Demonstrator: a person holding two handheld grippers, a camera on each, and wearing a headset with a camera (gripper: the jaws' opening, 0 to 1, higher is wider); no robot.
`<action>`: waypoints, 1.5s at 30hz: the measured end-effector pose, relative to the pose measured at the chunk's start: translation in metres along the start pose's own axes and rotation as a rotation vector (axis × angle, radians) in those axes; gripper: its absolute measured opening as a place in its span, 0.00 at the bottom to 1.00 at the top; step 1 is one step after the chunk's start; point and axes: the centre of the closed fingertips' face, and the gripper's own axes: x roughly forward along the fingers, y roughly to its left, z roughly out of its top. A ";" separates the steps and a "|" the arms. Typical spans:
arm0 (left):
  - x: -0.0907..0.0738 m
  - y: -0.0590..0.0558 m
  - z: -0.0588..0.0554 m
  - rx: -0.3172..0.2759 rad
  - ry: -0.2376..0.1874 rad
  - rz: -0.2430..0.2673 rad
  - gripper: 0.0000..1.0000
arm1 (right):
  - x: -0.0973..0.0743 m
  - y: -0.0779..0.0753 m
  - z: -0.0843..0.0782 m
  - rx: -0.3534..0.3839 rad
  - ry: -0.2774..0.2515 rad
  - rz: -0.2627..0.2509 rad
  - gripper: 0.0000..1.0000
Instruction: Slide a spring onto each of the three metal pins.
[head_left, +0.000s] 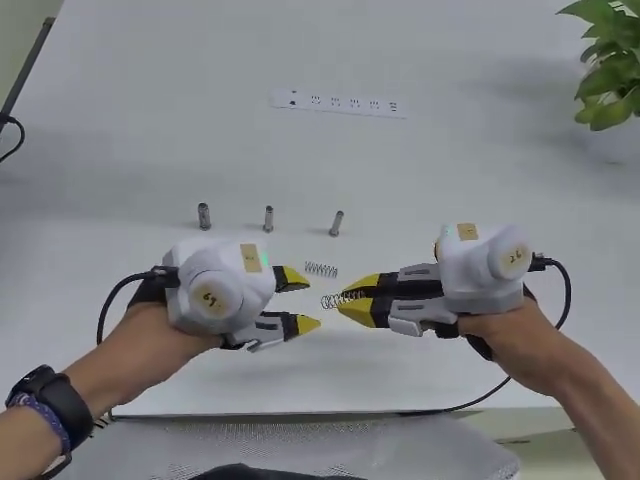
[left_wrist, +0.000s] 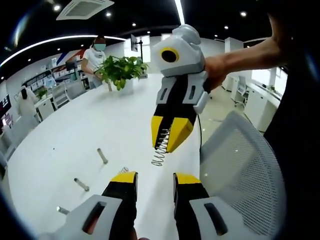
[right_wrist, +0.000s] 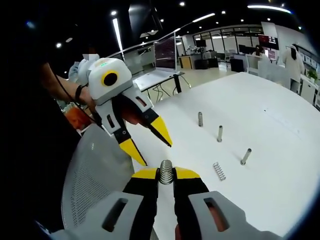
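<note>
Three short grey metal pins (head_left: 268, 219) stand central on the white tabletop (head_left: 130, 130); my right gripper (head_left: 342, 303) pinches a small steel coil spring (head_left: 328, 300) above the near edge; left gripper (head_left: 312, 300) gapes empty; I'd tip the coil upright over a bare pin.

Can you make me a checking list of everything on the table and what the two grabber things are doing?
Surface: white table, flat, mostly bare.
Job's things: three short metal pins stand in a row; the left pin seems to wear a spring already, the middle pin and right pin look bare; a loose coil spring lies beside them.
Clutter: white power strip at the back.
Grippers: left gripper open, holding nothing; right gripper shut on a small silver spring.
Cables: a black cable trails from each gripper.
Surroundings: green leafy plant, grey mesh chair at the table's near edge.
</note>
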 end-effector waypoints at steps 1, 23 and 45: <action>-0.002 0.002 -0.001 -0.011 -0.005 0.006 0.22 | 0.000 -0.002 -0.001 0.001 0.002 -0.005 0.09; -0.053 0.038 -0.038 -0.194 -0.012 0.159 0.40 | -0.003 -0.044 -0.006 -0.009 0.085 -0.099 0.09; -0.106 0.059 -0.060 -0.294 -0.030 0.303 0.53 | 0.006 -0.071 0.001 -0.024 0.142 -0.115 0.09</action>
